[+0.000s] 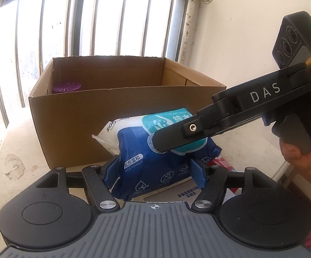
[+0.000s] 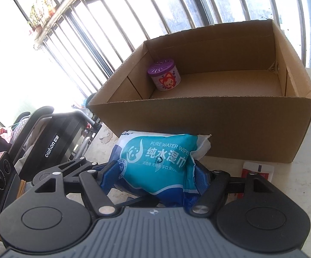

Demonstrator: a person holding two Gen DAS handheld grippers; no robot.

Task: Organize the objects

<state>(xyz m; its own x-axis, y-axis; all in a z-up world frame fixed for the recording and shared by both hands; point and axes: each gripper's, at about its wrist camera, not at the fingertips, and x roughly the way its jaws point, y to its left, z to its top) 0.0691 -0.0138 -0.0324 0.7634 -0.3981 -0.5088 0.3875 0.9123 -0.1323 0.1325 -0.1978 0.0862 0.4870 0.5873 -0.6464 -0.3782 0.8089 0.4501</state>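
Observation:
A blue, teal and white pack of wet wipes (image 1: pixel 153 150) is held in front of an open cardboard box (image 1: pixel 73 116). My left gripper (image 1: pixel 155 169) is shut on the pack's lower blue end. My right gripper (image 2: pixel 155 172) is shut on the same pack (image 2: pixel 155 157) from the other side; its black body (image 1: pixel 252 105) reaches in from the right in the left wrist view. A purple round container (image 2: pixel 164 77) stands in the box's far left corner; its lid (image 1: pixel 66 87) shows over the box wall.
The box (image 2: pixel 219 124) sits on a pale table (image 1: pixel 11 150) by a barred window (image 1: pixel 112 21). A red and white packet (image 2: pixel 257 169) lies on the table (image 2: pixel 301 193) right of the pack. A flat printed carton (image 1: pixel 185 191) lies under the pack. A black wheelchair (image 2: pixel 54 142) stands left.

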